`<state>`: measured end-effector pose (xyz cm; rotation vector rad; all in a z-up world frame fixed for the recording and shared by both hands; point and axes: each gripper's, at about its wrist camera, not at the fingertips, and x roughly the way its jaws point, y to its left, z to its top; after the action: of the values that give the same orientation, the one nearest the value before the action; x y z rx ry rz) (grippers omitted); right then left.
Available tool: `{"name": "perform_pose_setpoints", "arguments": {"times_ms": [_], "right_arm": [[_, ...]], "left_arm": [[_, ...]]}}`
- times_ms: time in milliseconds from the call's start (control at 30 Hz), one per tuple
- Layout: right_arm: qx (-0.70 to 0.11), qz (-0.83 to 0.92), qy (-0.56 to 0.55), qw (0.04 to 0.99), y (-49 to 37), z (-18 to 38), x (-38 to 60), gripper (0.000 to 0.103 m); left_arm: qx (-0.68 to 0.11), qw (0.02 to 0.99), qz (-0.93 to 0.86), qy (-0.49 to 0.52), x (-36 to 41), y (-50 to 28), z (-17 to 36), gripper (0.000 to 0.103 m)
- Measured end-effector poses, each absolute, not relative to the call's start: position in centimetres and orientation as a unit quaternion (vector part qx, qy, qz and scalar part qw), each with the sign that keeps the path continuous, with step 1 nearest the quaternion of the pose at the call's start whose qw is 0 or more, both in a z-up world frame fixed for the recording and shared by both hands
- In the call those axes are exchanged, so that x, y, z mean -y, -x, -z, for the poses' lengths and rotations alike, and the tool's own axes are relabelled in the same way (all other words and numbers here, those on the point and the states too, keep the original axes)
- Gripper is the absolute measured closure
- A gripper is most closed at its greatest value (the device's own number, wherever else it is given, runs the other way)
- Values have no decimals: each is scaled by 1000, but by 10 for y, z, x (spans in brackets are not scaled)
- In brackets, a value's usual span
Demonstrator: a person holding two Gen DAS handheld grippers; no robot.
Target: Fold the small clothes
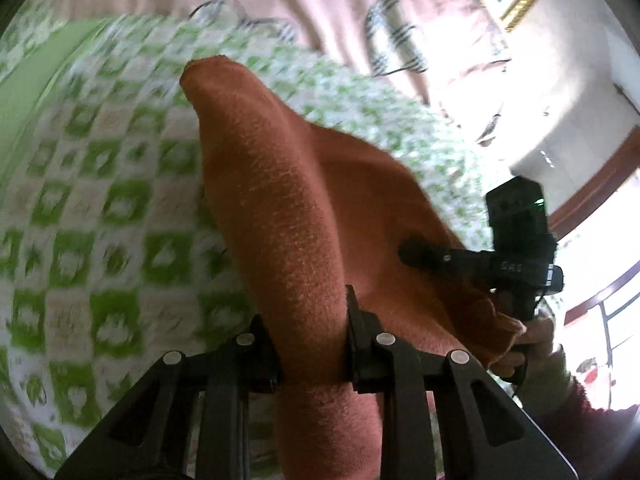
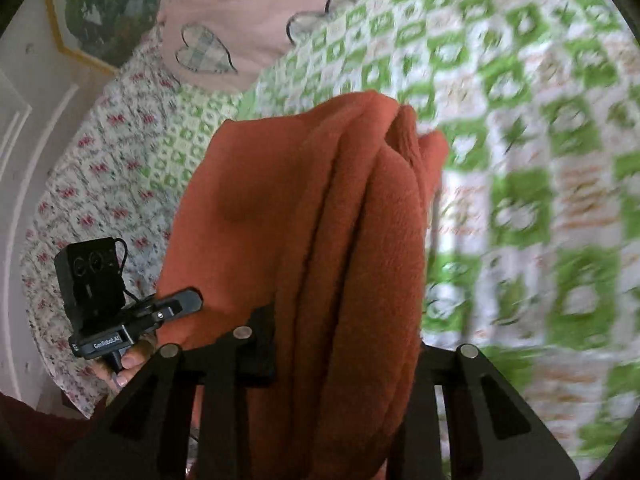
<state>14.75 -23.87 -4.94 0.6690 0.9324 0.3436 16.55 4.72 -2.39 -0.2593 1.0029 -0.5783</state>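
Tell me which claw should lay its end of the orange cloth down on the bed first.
Probably the left. The left claw grips one single fold of the orange cloth, while the right claw clamps several bunched layers that need straightening over the green checked bedspread.

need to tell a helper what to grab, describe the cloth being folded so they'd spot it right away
Start at the bed with the green checked cover and the pink pillow with heart patches. Above the cover, the cloth hangs bunched, clamped by the left gripper and the right gripper. It is the only plain rust-orange fleecy piece; everything around it is patterned.
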Motion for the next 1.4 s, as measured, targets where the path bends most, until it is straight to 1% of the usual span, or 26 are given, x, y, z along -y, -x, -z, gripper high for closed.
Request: {"name": "perform_pose_setpoints", "arguments": {"times_ms": [33, 67, 133, 167, 200, 233, 267, 333, 400, 433, 467, 500, 633, 667, 867, 900, 933, 967, 1033, 1100, 1167, 1233, 1300, 1400], "right_arm": [[-449, -151, -304, 826, -149, 54, 235, 70], [-457, -140, -300, 826, -149, 57, 234, 64], [-460, -129, -307, 823, -145, 60, 238, 58], [-462, -120, -306, 823, -142, 58, 242, 49], [-465, -98, -300, 827, -137, 55, 247, 38], [-463, -80, -293, 832, -133, 51, 252, 35], [-457, -56, -283, 842, -126, 43, 258, 32], [-439, -41, -266, 857, -119, 25, 267, 32], [-402, -28, -247, 881, -113, 4, 271, 32], [-392, -38, -245, 886, -116, -4, 270, 34], [-386, -53, -248, 887, -120, -8, 269, 40], [-388, -73, -257, 882, -128, -10, 268, 50], [-431, -73, -251, 864, -162, 8, 255, 62], [-437, -72, -253, 860, -167, 13, 252, 67], [-424, -81, -248, 867, -179, 9, 238, 69], [-423, -83, -245, 868, -182, 7, 236, 77], [-423, -86, -242, 869, -184, 5, 235, 87], [-425, -93, -239, 868, -185, 3, 234, 92], [-411, -114, -249, 870, -180, -9, 233, 92], [-364, -149, -264, 881, -162, -32, 235, 92], [-348, -140, -256, 891, -147, -42, 239, 92], [-368, -110, -253, 888, -144, -30, 250, 92], [-399, -86, -269, 872, -151, -2, 263, 92], [-427, -65, -271, 861, -159, 26, 271, 92]], "left_arm": [[-481, 827, 264, 122, -53, -164, 34, 75], [-485, 827, 255, 121, -54, -164, 41, 72], [-484, 829, 246, 133, -60, -160, 48, 59], [-482, 829, 245, 140, -62, -160, 49, 54], [-481, 830, 242, 146, -65, -158, 48, 40], [-477, 833, 236, 149, -70, -155, 48, 33], [-473, 837, 229, 151, -74, -152, 47, 33], [-470, 841, 218, 156, -79, -149, 45, 33], [-467, 842, 211, 168, -88, -148, 45, 33], [-468, 841, 210, 171, -93, -148, 46, 33], [-470, 841, 206, 172, -94, -149, 46, 33], [-471, 842, 201, 172, -94, -150, 46, 33], [-469, 843, 199, 172, -89, -152, 42, 33], [-470, 843, 198, 171, -89, -151, 42, 33], [-478, 838, 199, 172, -78, -161, 43, 33], [-479, 837, 200, 170, -76, -163, 43, 33], [-481, 837, 200, 168, -74, -164, 44, 33], [-483, 836, 200, 166, -72, -166, 45, 33], [-488, 834, 199, 164, -69, -167, 46, 33], [-487, 834, 202, 162, -68, -164, 45, 33], [-488, 832, 206, 162, -67, -163, 46, 32], [-492, 828, 212, 167, -67, -163, 50, 31], [-499, 823, 211, 170, -64, -168, 54, 31], [-498, 823, 213, 171, -60, -183, 54, 31]]}}
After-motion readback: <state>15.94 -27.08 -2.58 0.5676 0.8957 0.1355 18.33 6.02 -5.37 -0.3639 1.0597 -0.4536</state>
